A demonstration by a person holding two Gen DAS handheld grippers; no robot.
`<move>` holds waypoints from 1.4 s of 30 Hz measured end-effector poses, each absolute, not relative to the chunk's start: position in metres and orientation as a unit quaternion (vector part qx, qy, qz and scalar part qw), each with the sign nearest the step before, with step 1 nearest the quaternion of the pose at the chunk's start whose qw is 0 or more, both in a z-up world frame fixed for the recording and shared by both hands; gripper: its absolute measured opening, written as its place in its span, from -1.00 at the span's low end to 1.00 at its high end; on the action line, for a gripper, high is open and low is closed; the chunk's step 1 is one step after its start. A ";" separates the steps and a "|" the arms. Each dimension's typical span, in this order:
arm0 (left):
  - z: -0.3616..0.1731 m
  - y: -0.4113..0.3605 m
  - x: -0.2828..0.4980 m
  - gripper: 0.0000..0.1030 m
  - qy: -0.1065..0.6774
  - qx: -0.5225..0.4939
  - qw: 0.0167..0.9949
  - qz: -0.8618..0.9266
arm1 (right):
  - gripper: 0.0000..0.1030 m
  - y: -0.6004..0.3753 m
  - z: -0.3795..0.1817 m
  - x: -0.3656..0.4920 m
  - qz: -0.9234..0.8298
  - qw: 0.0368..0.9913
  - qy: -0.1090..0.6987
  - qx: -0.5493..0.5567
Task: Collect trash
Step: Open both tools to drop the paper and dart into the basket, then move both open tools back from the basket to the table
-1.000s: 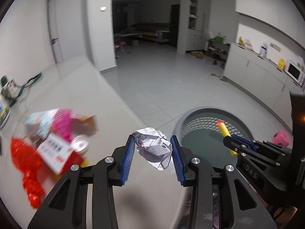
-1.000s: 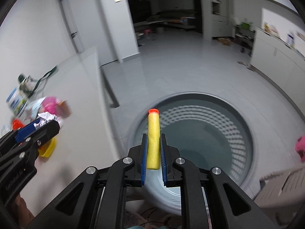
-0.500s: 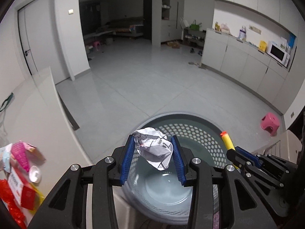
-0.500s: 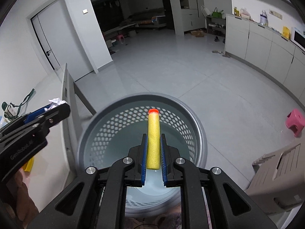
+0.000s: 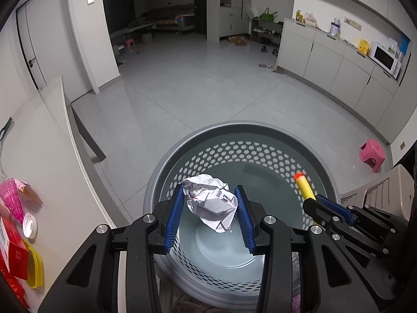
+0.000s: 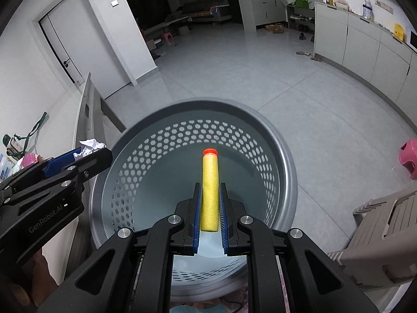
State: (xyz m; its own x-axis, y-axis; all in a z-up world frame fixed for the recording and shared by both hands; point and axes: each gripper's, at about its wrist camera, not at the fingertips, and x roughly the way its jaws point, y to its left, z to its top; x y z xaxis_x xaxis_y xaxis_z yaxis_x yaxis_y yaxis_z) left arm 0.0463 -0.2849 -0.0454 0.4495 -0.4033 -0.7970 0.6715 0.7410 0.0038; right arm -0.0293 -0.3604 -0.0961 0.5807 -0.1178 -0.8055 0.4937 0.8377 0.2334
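My left gripper [image 5: 209, 193] is shut on a crumpled white paper ball [image 5: 211, 204], held over the open mouth of a round grey perforated basket [image 5: 166, 161] on the floor. Both blue pads touch the paper. My right gripper [image 6: 209, 190] is shut on a yellow foam dart [image 6: 209, 182] with an orange tip, which points forward above the same basket [image 6: 284, 161]. In the left wrist view the dart [image 5: 303, 186] and the right gripper [image 5: 316, 203] sit at the right. The right wrist view shows the left gripper [image 6: 86, 154] with the paper [image 6: 91, 144] at the basket's left rim.
A pale table [image 5: 39, 143] stands left of the basket and carries a pink cone [image 5: 11, 198], a white cap [image 5: 29, 225] and red packets [image 5: 15, 255]. A pink stool [image 5: 371, 154] and a beige step stool [image 6: 385, 224] stand right. Cabinets line the right wall.
Both grippers have swung from beside the table's edge to over the basket and dipped lower. The paper ball and the dart stay gripped.
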 end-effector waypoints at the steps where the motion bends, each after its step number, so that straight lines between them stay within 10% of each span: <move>1: -0.045 -0.286 0.046 -0.19 0.415 0.163 0.835 -0.322 | -0.76 -0.360 -0.097 -0.029 -0.177 0.860 0.423 0.224; 9: -0.048 -0.280 0.047 0.05 0.423 0.159 0.833 -0.319 | -0.76 -0.362 -0.097 -0.027 -0.178 0.860 0.422 0.224; 15: -0.045 -0.273 0.046 0.28 0.417 0.155 0.839 -0.313 | -0.39 -0.362 -0.095 -0.031 -0.185 0.864 0.413 0.222; 42: -0.036 -0.253 0.041 0.37 0.408 0.140 0.848 -0.308 | -0.15 -0.354 -0.088 -0.043 -0.189 0.868 0.403 0.218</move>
State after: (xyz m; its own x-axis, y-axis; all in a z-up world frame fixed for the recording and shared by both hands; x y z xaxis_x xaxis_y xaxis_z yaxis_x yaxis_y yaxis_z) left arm 0.0413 -0.2531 -0.0364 0.4767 -0.4088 -0.7782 0.6369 0.7708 -0.0147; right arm -0.0429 -0.3543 -0.0878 0.6030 -0.1532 -0.7829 0.5049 0.8331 0.2258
